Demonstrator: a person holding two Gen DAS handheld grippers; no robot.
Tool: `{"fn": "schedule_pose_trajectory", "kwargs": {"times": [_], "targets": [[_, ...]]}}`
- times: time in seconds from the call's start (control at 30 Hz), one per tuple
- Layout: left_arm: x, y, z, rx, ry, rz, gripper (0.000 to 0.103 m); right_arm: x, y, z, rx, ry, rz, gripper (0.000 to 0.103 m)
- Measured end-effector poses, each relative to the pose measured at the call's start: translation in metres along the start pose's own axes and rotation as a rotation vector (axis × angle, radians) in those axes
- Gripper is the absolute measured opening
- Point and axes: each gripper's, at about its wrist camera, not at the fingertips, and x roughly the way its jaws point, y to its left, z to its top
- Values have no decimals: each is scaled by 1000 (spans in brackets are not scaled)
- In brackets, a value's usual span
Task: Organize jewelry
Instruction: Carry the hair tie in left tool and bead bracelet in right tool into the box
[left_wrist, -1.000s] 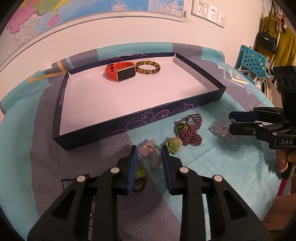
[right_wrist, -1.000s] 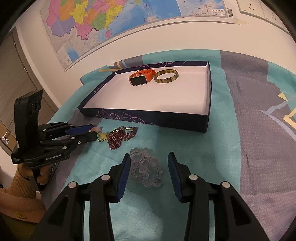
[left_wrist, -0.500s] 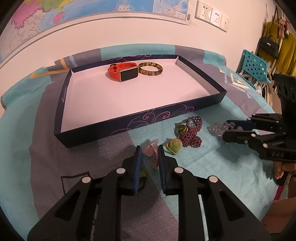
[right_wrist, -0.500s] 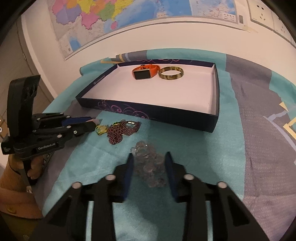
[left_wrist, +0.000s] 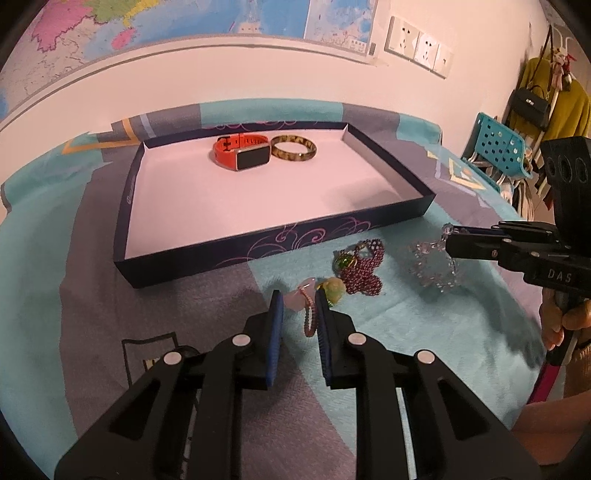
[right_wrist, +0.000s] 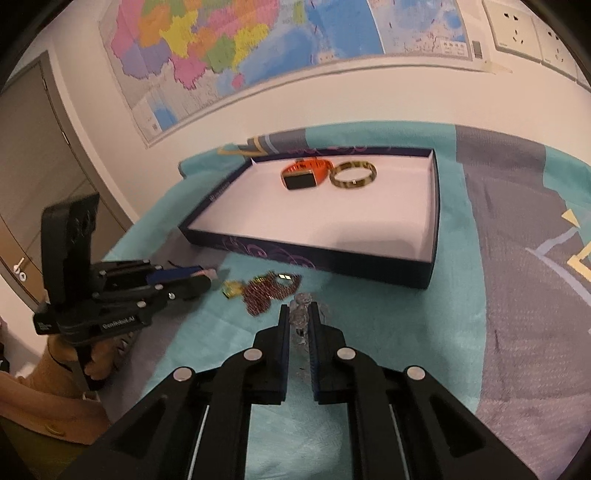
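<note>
Across the patterned cloth (left_wrist: 406, 332) on the tabletop, the biggest thing is the shallow dark box (left_wrist: 258, 247), its pale floor mostly bare, with an orange watch (left_wrist: 242, 153) and a mottled bangle (left_wrist: 293, 149) touching side by side near the far wall. In front of the box's near wall lies the loose jewelry: a heap of dark red beads (left_wrist: 362, 273) with a green stone, a clear crystal bracelet (left_wrist: 434, 267), and a pink cord bracelet (left_wrist: 308, 314) with a pale pink charm, just beside a small yellow-green charm (left_wrist: 334, 290).

Left tongs (left_wrist: 298, 308) are drawn nearly together on the pink cord bracelet, which stands pinched between the blue pads. Right tongs (right_wrist: 297, 317) are all but closed on the clear crystal bracelet (right_wrist: 301, 314), part of it bunched between the pads and the rest trailing onto the cloth.

Both pieces look gripped and ready to go into the box. To do that well, I would lift each straight up until the dangling beads clear the cloth and the red heap, carry it over the near wall rather than dragging across it, and set it on bare floor apart from the watch and bangle, so strands do not tangle
</note>
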Motion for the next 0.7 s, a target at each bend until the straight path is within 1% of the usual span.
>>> {"fn": "schedule_pose_trajectory", "kwargs": {"times": [0.4, 0.7], "targets": [[-29, -3, 15, -12, -72, -27, 18, -24, 13, 24, -30, -79, 19, 8], [-36, 0, 26, -18, -101, -25, 18, -31, 16, 46, -56, -126, 19, 8]]}}
